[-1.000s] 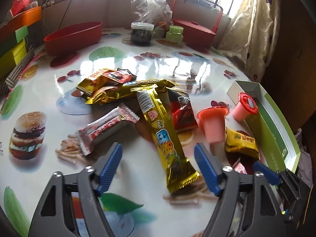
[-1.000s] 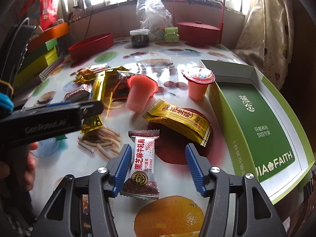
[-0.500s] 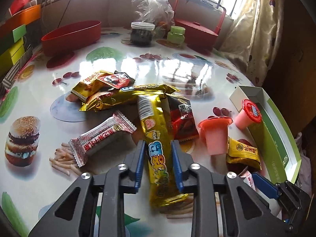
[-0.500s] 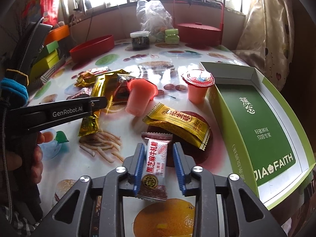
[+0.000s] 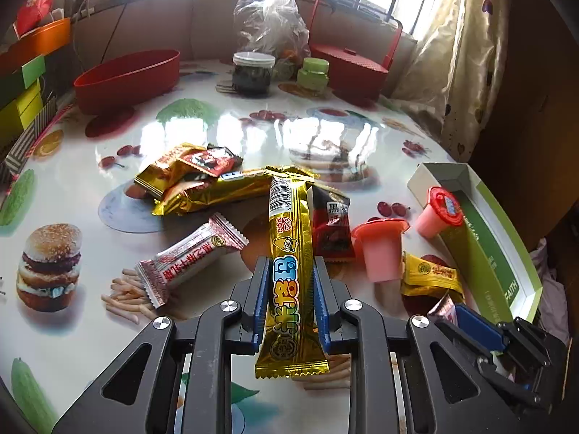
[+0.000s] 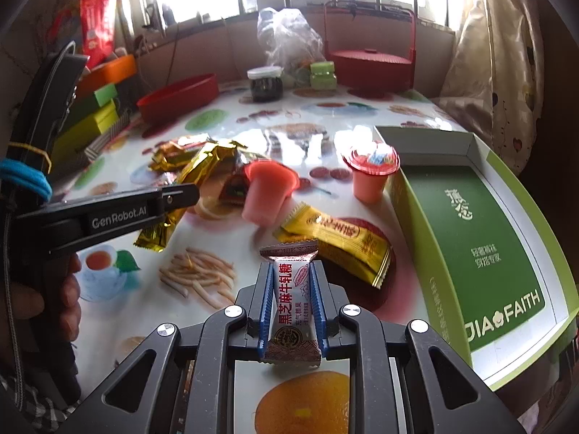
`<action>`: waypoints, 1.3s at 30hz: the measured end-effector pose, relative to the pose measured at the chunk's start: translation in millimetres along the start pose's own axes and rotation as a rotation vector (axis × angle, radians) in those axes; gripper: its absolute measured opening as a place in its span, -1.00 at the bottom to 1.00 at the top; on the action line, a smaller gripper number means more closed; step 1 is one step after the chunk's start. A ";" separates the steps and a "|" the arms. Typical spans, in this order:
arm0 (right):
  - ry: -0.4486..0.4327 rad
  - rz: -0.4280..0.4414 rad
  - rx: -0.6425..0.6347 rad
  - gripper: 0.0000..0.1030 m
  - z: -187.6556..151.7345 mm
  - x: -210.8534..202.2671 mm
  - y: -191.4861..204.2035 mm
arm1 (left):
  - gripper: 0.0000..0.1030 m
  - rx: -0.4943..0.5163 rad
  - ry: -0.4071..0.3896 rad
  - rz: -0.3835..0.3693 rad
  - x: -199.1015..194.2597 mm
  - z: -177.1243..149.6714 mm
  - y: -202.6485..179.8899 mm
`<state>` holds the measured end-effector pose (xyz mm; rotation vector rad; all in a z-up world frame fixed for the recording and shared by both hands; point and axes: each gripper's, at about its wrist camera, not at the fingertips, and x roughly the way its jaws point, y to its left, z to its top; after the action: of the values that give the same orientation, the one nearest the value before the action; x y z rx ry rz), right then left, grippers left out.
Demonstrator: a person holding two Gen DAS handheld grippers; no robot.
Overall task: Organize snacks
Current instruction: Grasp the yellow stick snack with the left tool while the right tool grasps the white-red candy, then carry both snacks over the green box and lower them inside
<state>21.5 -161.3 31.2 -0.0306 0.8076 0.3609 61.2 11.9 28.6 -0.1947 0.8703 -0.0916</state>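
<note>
A long gold snack bar (image 5: 286,217) lies lengthwise between the blue pads of my left gripper (image 5: 291,262), whose jaws are closing and press on its sides. In the right wrist view a small white and red wrapped candy (image 6: 293,282) sits between the pads of my right gripper (image 6: 290,267), whose jaws are also closing on it. Both snacks are low over the glossy printed table. The open green box (image 6: 416,224) stands just right of the right gripper. My left gripper's body (image 6: 108,213) shows at the left of that view, held by a hand.
Two pink jelly cups (image 6: 267,195) (image 6: 371,177) and a yellow candy packet (image 6: 336,238) lie ahead of the right gripper. A silver-red candy (image 5: 188,256) and a pile of gold packets (image 5: 202,181) lie by the left one. A red bowl (image 5: 126,76), jar (image 5: 253,72) and red basket (image 5: 347,68) stand at the back.
Both grippers stood wide open a second ago. The left has come down around the gold bar and closed on it; the right has closed on the white and red candy.
</note>
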 end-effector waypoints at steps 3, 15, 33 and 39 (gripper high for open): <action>-0.021 0.004 0.003 -0.63 4.3 -3.8 -1.5 | -0.54 0.005 -0.010 -0.005 -7.4 1.8 -0.5; -0.099 -0.007 0.036 -0.63 26.7 -25.4 -15.0 | -0.54 0.067 -0.050 -0.067 -29.8 18.4 -28.5; -0.143 -0.125 0.163 -0.62 34.1 -49.7 -80.8 | -0.54 0.198 -0.023 -0.213 -18.1 32.6 -105.6; -0.145 -0.165 0.193 -0.62 29.7 -55.5 -99.3 | -0.54 0.230 0.009 -0.256 -8.5 32.6 -130.7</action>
<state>39.6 -266.6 80.4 0.1076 0.6885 0.1269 80.6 -110.3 82.4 -0.0893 0.8334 -0.4297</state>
